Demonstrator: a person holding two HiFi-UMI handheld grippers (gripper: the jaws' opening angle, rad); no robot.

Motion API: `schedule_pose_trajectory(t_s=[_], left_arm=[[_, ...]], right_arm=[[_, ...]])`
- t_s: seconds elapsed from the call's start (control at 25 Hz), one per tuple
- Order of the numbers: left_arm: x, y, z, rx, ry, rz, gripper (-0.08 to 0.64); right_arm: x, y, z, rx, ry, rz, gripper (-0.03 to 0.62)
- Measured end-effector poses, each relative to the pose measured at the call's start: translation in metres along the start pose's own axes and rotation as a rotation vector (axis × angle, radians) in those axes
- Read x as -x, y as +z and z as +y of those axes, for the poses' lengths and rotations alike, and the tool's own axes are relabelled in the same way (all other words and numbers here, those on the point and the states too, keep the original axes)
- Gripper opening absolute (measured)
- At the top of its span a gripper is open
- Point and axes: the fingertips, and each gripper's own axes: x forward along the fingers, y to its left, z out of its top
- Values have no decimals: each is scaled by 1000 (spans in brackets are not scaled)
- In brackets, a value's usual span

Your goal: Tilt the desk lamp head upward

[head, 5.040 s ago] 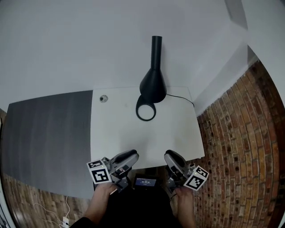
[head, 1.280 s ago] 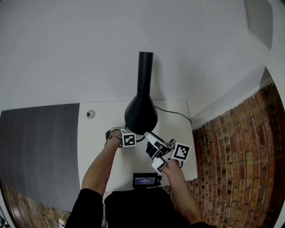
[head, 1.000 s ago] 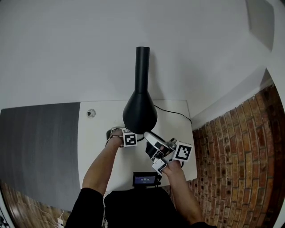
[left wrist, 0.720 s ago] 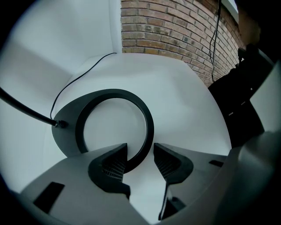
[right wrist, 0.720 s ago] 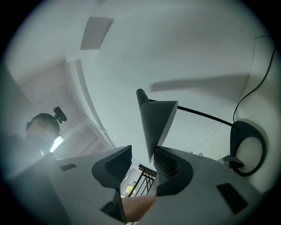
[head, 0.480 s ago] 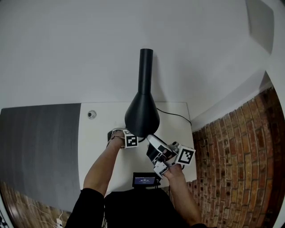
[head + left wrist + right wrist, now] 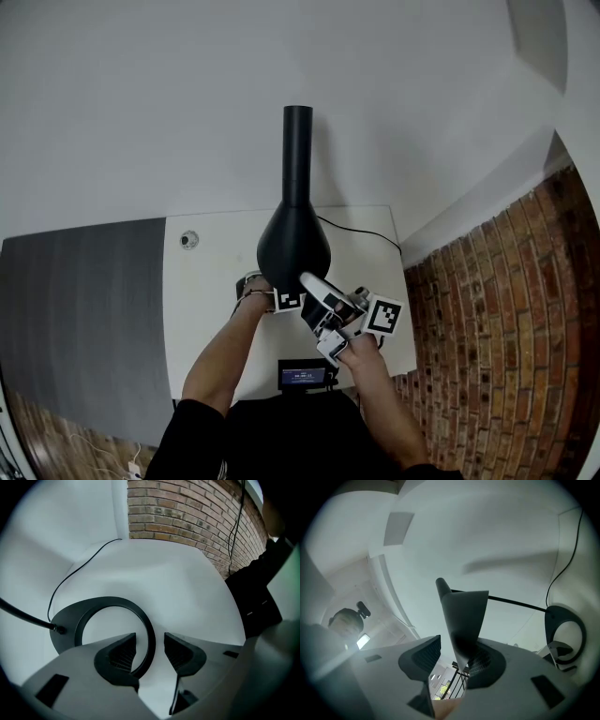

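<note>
Lamp head sits high above the white table, between the open jaws of your right gripper, touching one pad. Your left gripper holds its jaws open around the rim of the ring base.

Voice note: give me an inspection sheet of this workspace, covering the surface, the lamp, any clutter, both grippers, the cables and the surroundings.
Surface: white desk, plain matte top.
Job's things: black lamp; its cone-shaped lamp head hangs over the desk and its ring base lies flat on it.
Clutter: round fitting near the back left corner; screen device at the front edge.
Grippers: left gripper open, with the ring base's rim between its jaws; right gripper open, with the lamp head's rim between its jaws, against one pad.
Cables: black cable runs from the base toward the desk's back right.
Surroundings: white wall behind, brick wall at right, grey panel at left.
</note>
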Motion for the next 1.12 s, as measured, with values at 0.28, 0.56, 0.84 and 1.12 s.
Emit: schedule_pose_trajectory(t_s=[0.28, 0.56, 0.84, 1.12], left_arm=[[20, 6, 17, -30, 97, 28, 201], [-1, 11, -4, 6, 7, 19, 199], [-34, 23, -26, 210, -100, -162, 199], [7, 20, -5, 1001, -199, -641, 98]], right_arm=[[-5, 2, 4, -72, 56, -18, 113], [-13, 30, 35, 13, 87, -43, 43], [-9, 21, 35, -44, 106, -43, 29], [-2, 23, 36, -38, 109, -59, 25]])
